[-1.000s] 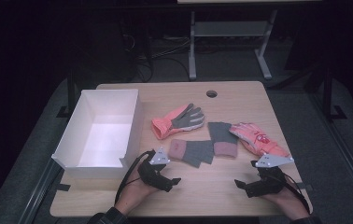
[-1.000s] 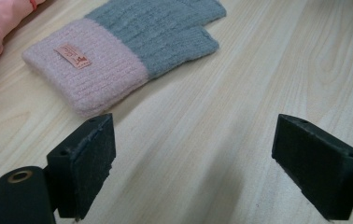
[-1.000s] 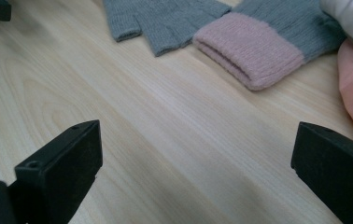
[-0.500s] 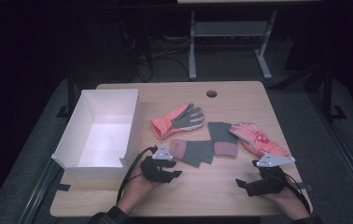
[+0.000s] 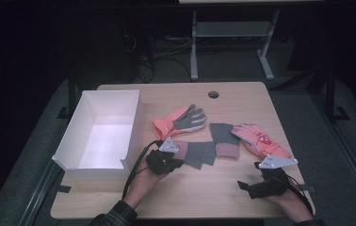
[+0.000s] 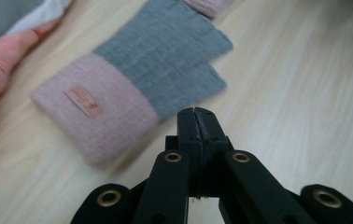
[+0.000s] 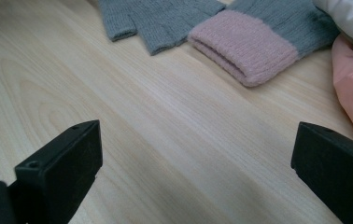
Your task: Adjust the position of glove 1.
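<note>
Grey mitten with pink cuff sits just ahead of your shut left jaws

Grey mitten [image 6: 132, 88] lies flat on the table [image 5: 204, 188], mid-frame in the high view, its pink cuff toward your left gripper [image 6: 195, 116]. Your left jaws have just been closing and now meet with nothing between them, tips just short of the mitten's edge. Your right gripper [image 7: 193, 154], lower right in the high view, stands wide apart over bare wood, with the second mitten [image 7: 258, 37] beyond it.
</note>
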Tool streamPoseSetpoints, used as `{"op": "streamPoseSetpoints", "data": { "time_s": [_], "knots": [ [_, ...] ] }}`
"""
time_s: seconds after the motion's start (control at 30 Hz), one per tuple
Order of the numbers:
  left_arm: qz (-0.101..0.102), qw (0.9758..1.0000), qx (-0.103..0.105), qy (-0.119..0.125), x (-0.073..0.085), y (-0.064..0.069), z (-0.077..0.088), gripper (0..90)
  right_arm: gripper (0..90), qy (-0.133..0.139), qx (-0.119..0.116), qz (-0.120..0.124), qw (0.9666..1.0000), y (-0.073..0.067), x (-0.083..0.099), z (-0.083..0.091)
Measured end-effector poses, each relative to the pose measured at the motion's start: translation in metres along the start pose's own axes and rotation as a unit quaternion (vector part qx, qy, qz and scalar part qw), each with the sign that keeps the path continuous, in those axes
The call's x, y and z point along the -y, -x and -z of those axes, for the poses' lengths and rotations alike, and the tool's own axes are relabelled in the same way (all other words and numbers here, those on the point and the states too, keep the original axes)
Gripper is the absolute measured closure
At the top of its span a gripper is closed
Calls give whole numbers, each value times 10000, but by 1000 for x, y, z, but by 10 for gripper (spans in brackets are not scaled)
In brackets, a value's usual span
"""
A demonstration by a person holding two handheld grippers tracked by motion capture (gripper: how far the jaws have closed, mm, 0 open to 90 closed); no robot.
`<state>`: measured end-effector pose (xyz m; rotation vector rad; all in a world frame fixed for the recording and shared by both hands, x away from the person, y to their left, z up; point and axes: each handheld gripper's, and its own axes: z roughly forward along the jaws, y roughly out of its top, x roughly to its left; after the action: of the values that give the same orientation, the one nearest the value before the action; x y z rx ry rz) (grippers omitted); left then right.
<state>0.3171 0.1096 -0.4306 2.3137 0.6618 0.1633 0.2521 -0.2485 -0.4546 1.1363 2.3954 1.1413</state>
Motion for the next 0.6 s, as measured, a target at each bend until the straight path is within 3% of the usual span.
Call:
{"op": "streamPoseSetpoints", "data": {
  "time_s": [0.2, 0.6],
  "knots": [
    [77, 9999, -118, 54, -11, -6, -5, 898, 19, 40, 14, 9, 10000, -1, -1, 2],
    [229, 9982, -548, 117, -33, -28, -21, 899, 19, 97, 14, -33, 9999, 1, -1, 3]
  ]
}}
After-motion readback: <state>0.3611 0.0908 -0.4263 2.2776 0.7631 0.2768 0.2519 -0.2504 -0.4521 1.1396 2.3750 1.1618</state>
